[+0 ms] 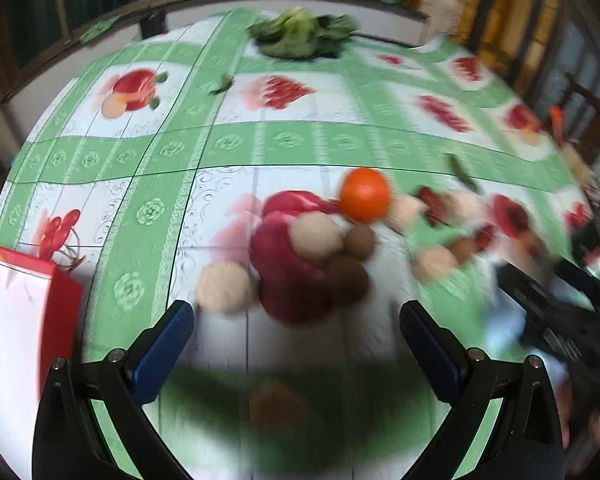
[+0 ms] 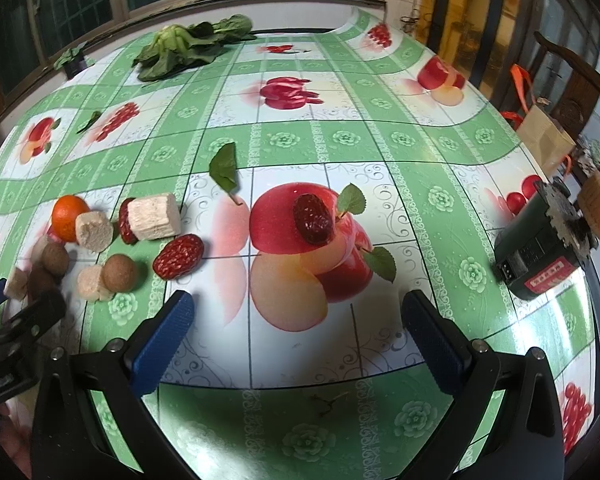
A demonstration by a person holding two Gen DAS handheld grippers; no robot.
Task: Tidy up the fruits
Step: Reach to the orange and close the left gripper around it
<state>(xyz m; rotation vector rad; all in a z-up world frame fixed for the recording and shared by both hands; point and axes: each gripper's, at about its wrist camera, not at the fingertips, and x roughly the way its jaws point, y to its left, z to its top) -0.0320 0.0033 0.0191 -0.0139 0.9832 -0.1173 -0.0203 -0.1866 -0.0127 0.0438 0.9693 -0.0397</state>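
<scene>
In the right wrist view a red date (image 2: 313, 219) lies on the printed apple, ahead of my open, empty right gripper (image 2: 296, 316). Left of it lie another date (image 2: 179, 256), a brown longan (image 2: 119, 273), pale sugarcane chunks (image 2: 154, 216) and an orange (image 2: 69, 212). The left gripper's fingers (image 2: 24, 312) show at the left edge by that pile. The left wrist view is blurred: my open, empty left gripper (image 1: 296, 324) hovers just before the orange (image 1: 365, 194), pale chunks (image 1: 225, 286) and brown longans (image 1: 347, 279).
Leafy greens (image 2: 192, 46) lie at the table's far side. A green battery pack (image 2: 540, 248) sits at the right edge, with a paper bag (image 2: 544, 140) and chair behind. A red and white bag (image 1: 16, 312) stands left of the left gripper. Loose leaves (image 2: 224, 166) lie about.
</scene>
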